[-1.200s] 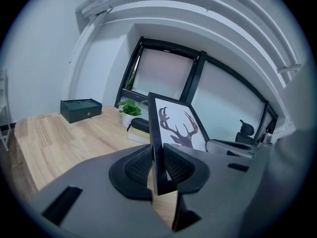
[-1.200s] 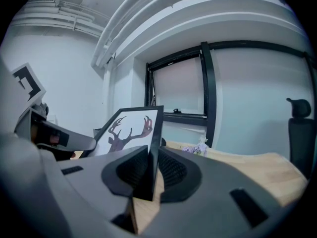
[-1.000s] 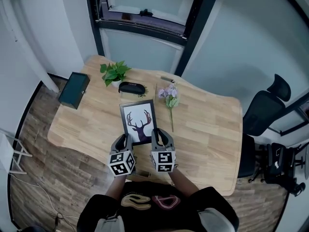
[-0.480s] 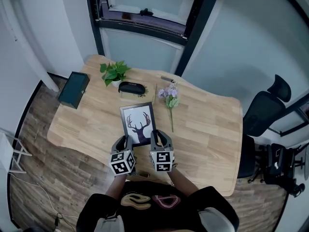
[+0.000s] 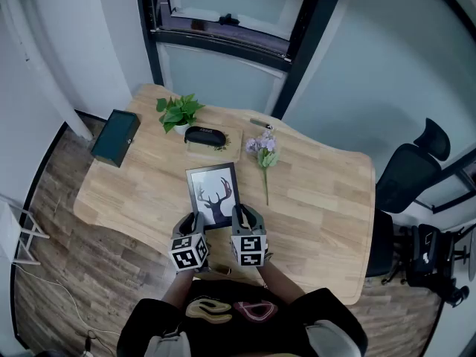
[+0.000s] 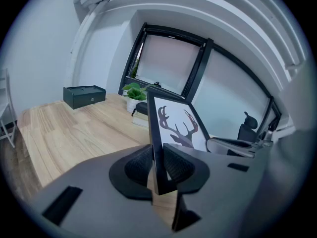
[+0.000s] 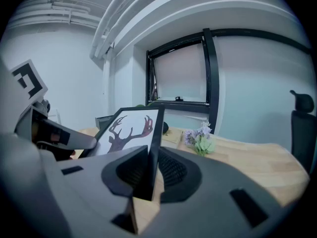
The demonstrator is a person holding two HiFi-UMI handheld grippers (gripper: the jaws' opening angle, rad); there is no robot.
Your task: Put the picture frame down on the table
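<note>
A black picture frame (image 5: pixel 215 195) with a deer-antler print is held over the wooden table (image 5: pixel 320 199), near its front edge. My left gripper (image 5: pixel 195 224) is shut on the frame's lower left edge (image 6: pixel 157 148). My right gripper (image 5: pixel 236 219) is shut on the lower right edge (image 7: pixel 152 148). Both gripper views show the frame tilted up from the jaws, print facing upward, with the tabletop below it.
A purple flower sprig (image 5: pixel 263 153) lies right of the frame. Behind it are a black case (image 5: pixel 204 135) on a book, a small potted plant (image 5: pixel 178 112) and a dark green box (image 5: pixel 114 137) at the left corner. An office chair (image 5: pixel 409 169) stands at right.
The frame and both grippers have drawn slightly nearer to me and lower over the table. Both grips are unchanged.
</note>
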